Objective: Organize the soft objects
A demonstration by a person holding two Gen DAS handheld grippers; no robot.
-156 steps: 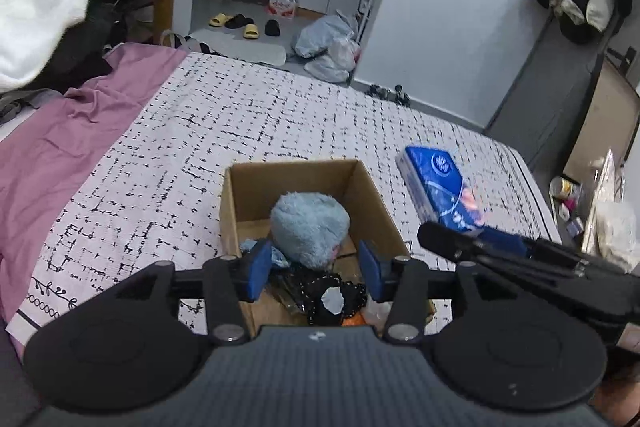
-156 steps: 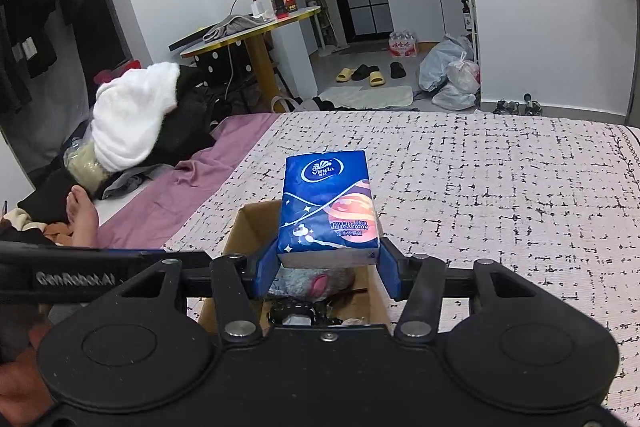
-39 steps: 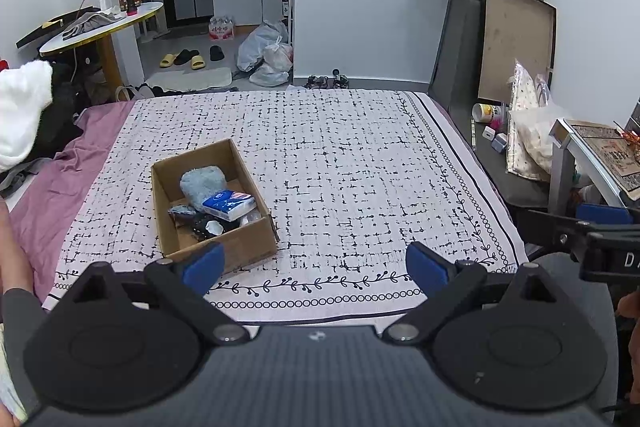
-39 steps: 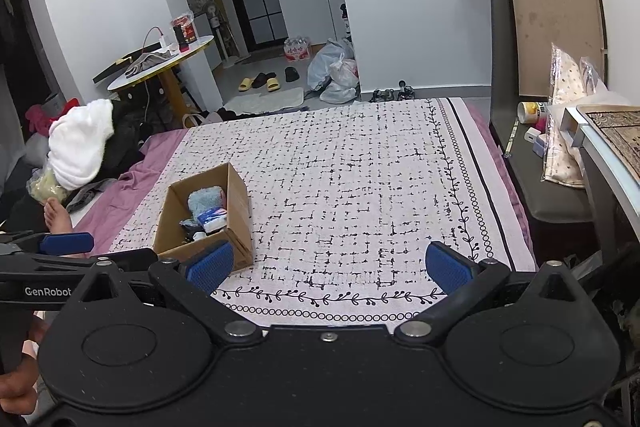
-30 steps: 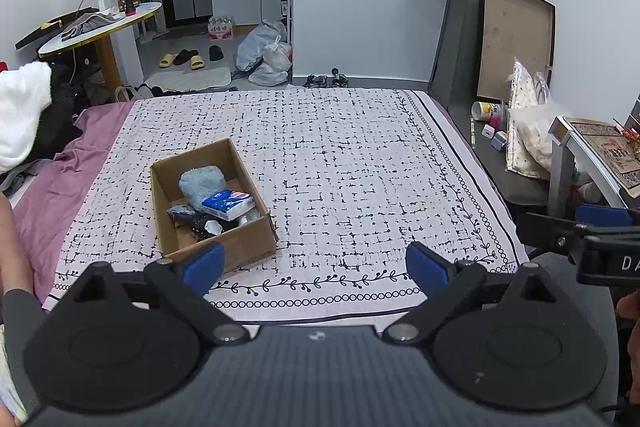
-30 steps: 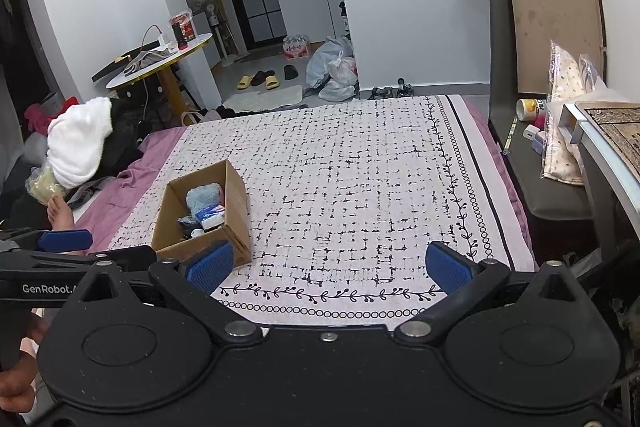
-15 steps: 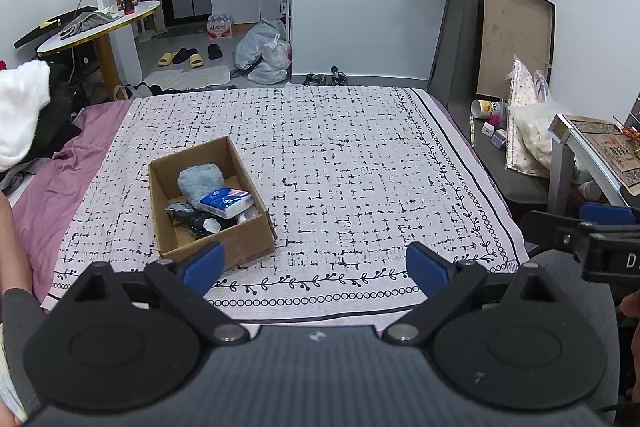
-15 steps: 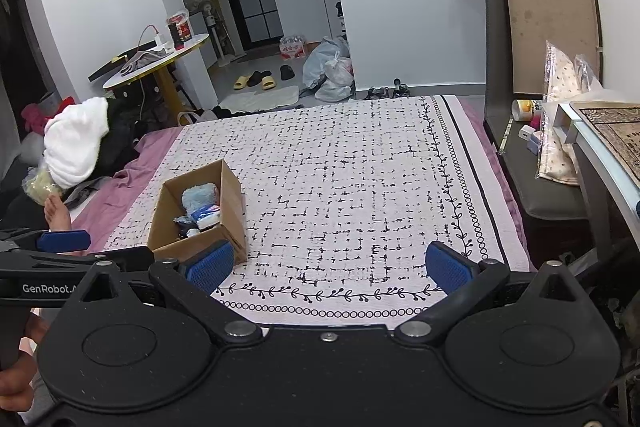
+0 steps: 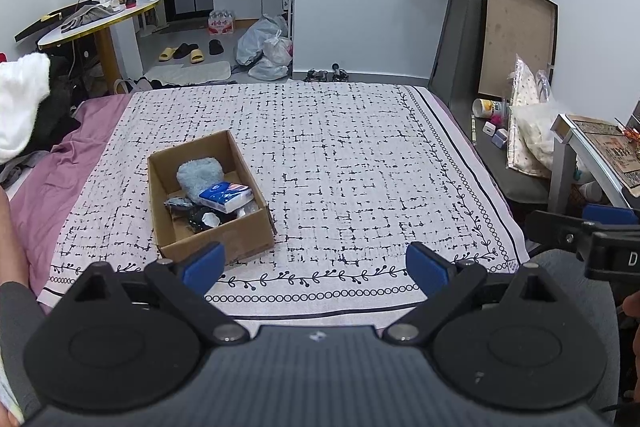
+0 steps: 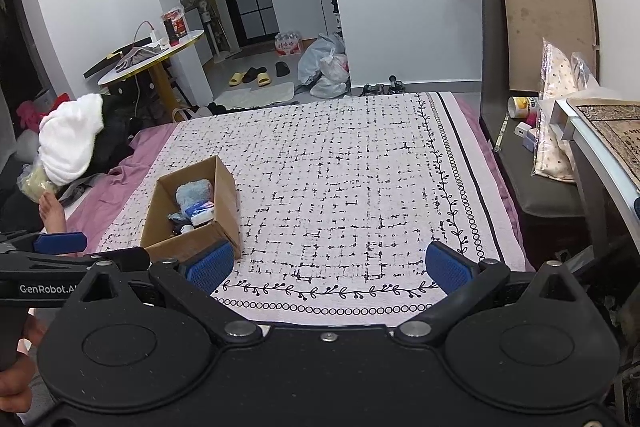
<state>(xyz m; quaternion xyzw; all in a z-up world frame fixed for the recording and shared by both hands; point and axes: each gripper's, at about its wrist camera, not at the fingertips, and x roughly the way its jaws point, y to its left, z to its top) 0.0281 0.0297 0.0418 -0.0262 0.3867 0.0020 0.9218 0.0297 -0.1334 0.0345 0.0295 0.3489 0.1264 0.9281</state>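
A cardboard box [image 9: 240,233] sits on the patterned bedspread [image 9: 352,167] at the near left. In it lie a fluffy light-blue soft toy [image 9: 198,173], a blue tissue pack [image 9: 226,195] and some dark items. The box also shows in the right wrist view [image 10: 226,195], with the blue toy [image 10: 194,193] and the tissue pack [image 10: 202,209] inside. My left gripper [image 9: 314,269] is open and empty, held back off the foot of the bed. My right gripper [image 10: 328,267] is open and empty, also behind the bed's near edge.
A purple sheet [image 9: 52,171] and a white bundle [image 9: 20,99] lie at the left. A grey bench [image 10: 536,187] with bags, a leaning board [image 10: 548,23] and a desk edge [image 10: 600,151] stand at the right. A round table [image 9: 100,23] is far left.
Both grippers have drawn back a long way from the box since the tissue pack was let go into it. Over the last second the views hardly shift.
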